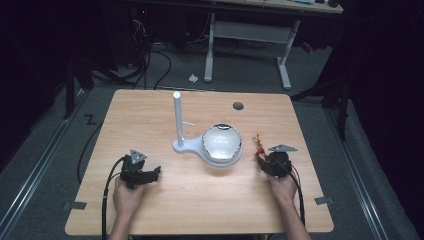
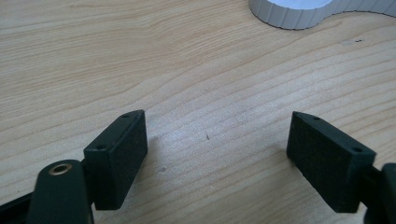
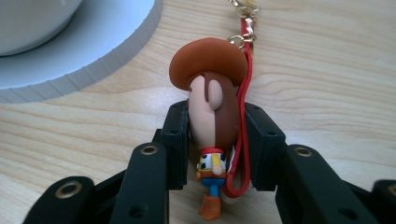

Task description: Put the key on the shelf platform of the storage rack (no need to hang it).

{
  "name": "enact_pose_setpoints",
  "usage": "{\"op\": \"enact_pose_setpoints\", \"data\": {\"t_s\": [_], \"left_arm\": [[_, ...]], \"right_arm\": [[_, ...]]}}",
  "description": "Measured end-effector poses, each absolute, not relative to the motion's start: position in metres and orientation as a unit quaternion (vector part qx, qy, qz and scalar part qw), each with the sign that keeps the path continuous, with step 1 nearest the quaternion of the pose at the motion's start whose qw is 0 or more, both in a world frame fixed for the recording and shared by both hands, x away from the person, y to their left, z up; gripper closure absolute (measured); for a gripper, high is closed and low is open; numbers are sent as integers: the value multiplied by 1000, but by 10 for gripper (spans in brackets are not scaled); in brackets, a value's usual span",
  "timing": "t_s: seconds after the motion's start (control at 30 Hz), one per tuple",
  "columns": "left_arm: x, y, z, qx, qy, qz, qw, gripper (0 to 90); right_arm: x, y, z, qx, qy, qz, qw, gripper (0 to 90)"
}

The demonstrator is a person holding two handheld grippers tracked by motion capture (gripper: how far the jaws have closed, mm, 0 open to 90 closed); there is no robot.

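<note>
A small cowboy figure keychain (image 3: 210,93) with a brown hat and a red strap lies on the wooden table (image 1: 150,115). My right gripper (image 3: 217,114) is shut on the figure's head, one pad on each side. In the high view the right gripper (image 1: 270,161) sits at the table's right, and the keychain (image 1: 258,145) with its strap reaches out just beyond it. The left gripper (image 1: 150,174) rests at the front left. Its jaws stand wide apart in the left gripper view (image 2: 215,140), with bare wood between them.
A white stand (image 1: 178,120) with an upright post rises at the table's middle, and a shiny bowl (image 1: 222,143) sits on its round base (image 3: 93,51). The base edge (image 2: 289,14) lies ahead of the left gripper. A dark cable hole (image 1: 238,106) is at the back.
</note>
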State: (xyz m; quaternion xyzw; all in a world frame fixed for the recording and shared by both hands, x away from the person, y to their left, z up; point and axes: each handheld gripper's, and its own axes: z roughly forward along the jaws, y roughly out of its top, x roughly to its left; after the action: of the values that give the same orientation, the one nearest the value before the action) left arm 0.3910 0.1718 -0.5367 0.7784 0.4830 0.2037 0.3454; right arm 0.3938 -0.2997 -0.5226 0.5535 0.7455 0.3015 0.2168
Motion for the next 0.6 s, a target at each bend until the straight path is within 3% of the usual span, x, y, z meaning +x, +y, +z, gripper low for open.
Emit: {"op": "enact_pose_setpoints", "data": {"t_s": [0.6], "left_arm": [[391, 172, -537, 778, 483, 204, 345, 208]], "right_arm": [[392, -296, -520, 537, 755, 310, 213, 662]]}}
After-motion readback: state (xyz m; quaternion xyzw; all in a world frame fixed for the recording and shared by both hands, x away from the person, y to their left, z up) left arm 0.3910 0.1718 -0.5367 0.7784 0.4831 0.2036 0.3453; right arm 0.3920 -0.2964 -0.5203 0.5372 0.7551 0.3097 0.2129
